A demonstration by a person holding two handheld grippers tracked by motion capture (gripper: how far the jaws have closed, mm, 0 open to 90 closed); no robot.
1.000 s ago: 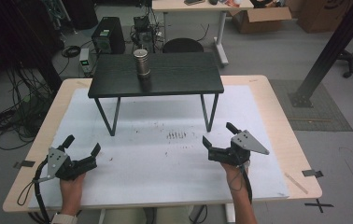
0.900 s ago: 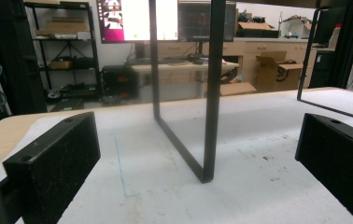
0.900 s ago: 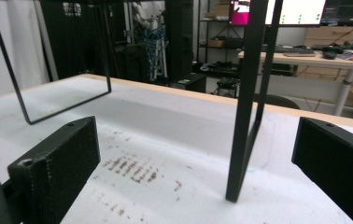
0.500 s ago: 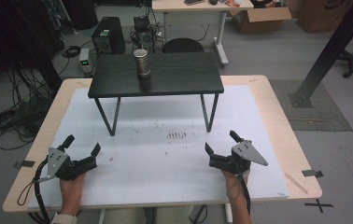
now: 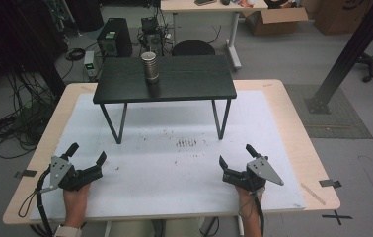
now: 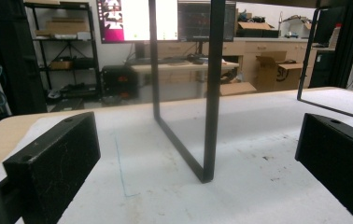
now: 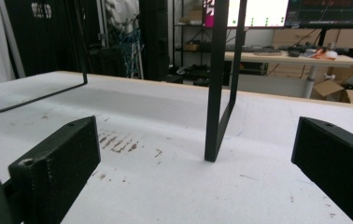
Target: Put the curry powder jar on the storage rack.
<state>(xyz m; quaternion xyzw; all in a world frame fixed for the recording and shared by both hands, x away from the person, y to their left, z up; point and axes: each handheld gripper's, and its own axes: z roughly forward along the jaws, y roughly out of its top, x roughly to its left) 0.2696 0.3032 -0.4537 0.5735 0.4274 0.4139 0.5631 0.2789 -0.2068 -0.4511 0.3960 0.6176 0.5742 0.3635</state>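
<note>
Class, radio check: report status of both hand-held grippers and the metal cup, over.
Left hand-held gripper open, empty, low over the white mat. Right hand-held gripper open, empty. Metal cup upright on the small black table, untouched. Table legs stand ahead of both grippers.

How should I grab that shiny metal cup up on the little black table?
Grip the metal cup around its upright side wall, about the middle. It's a round cylinder standing near the small black table's left-back part, so I'd come in level from the front with either gripper open wide, one jaw on each side. The top looks too broad to pinch from above.
</note>
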